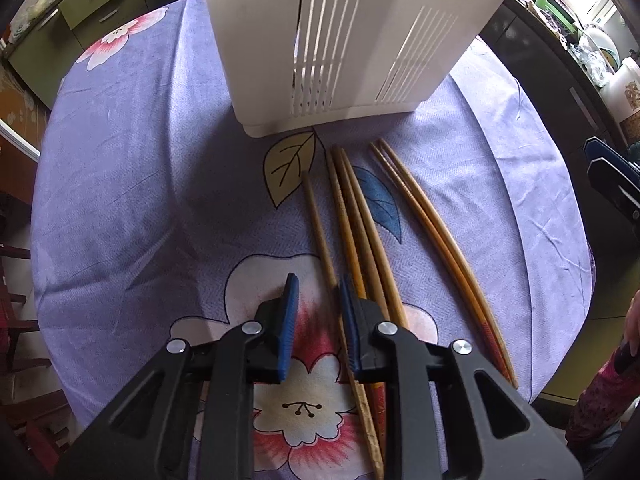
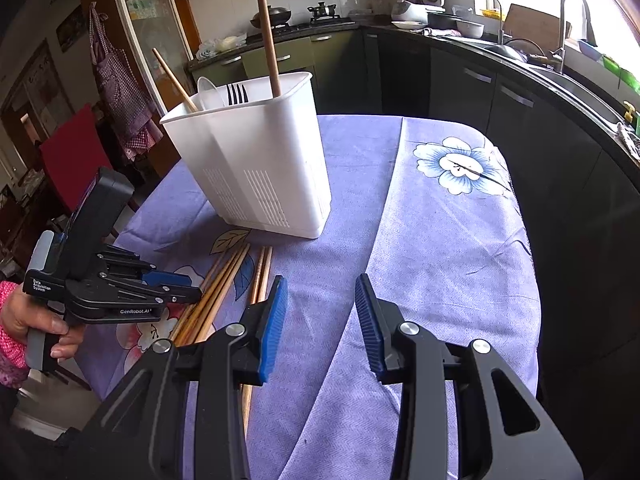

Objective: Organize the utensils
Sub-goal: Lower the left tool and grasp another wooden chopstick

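Left claw [image 1: 318, 312] sits low over the desk [image 1: 120, 200] with its blue pads parted by a modest gap and nothing pinched between them; the leftmost loose chopstick [image 1: 318, 232] runs up out of that gap, though whether either pad touches it can't be told. Right next to it lie three more chopsticks [image 1: 360, 224] bunched together, partly tucked under the claw's right finger, and a bit further right there's a separate pair of chopsticks [image 1: 436, 236] lying side by side, all pointing roughly toward the white utensil holder [image 1: 340, 48]. That holder stands upright on the purple flowered cloth [image 1: 500, 184], just past the chopstick tips. From the right wrist view, the right claw [image 2: 322, 312] hangs above the cloth with its pads spread wide, holding nothing, well off to the side of the chopstick bundle [image 2: 224, 284]. Same view shows the holder [image 2: 256, 168] already has stuff in it: a black fork [image 2: 237, 94], a white spoon-like piece [image 2: 211, 94], one chopstick leaning in the left section [image 2: 173, 79] and a thicker wooden stick standing up on the right side [image 2: 267, 36]. The left claw [image 2: 188, 288] also shows there, gripped by a hand [image 2: 30, 320] in a pink sleeve, hovering right at the near ends of the chopsticks.
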`<state>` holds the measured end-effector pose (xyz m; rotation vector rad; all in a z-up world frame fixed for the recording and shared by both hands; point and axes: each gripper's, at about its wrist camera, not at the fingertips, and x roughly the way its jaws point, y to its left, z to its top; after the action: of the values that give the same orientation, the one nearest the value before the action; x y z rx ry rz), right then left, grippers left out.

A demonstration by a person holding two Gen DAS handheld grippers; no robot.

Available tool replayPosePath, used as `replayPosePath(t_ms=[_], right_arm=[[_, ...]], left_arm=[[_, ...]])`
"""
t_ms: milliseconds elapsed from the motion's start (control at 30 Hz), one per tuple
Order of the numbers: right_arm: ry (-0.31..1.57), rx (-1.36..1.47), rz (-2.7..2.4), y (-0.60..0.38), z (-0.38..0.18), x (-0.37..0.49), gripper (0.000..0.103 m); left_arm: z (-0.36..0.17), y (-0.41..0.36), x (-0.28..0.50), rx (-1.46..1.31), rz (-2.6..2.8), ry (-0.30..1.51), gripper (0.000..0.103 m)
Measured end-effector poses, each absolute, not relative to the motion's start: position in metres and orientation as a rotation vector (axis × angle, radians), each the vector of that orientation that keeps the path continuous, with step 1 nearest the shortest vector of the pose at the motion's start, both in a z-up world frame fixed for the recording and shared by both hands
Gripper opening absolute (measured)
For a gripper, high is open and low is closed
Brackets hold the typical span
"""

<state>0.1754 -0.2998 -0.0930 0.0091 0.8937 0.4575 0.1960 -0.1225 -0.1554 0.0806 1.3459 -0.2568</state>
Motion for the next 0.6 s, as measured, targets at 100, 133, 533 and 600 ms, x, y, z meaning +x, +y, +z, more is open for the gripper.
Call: replayPosePath(t_ms=[100,133,533,600], right_arm=[[0.9,-0.005,0.469,-0.294,-0.095,0.175,0.042],[0.901,-0.005,0.473,-0.293,-0.096,0.175,0.042],[0.941,-0.142,0.525,-0.251,-0.127,0.178,0.042],[0.96,-0.165,0.528,-0.241,-0.138,0.181,0.042]], left_arm=[[-0.155,-0.116,0.196,0.066,-0.241,1.364,0.019],[-0.155,-0.116,0.198,0.057,-0.241,1.367,0.02],[-0.158,-0.119,0.189,0.19,-0.233,1.343,0.006],[-0.159,-0.112,0.191,0.17,-0.226,1.345,0.006]])
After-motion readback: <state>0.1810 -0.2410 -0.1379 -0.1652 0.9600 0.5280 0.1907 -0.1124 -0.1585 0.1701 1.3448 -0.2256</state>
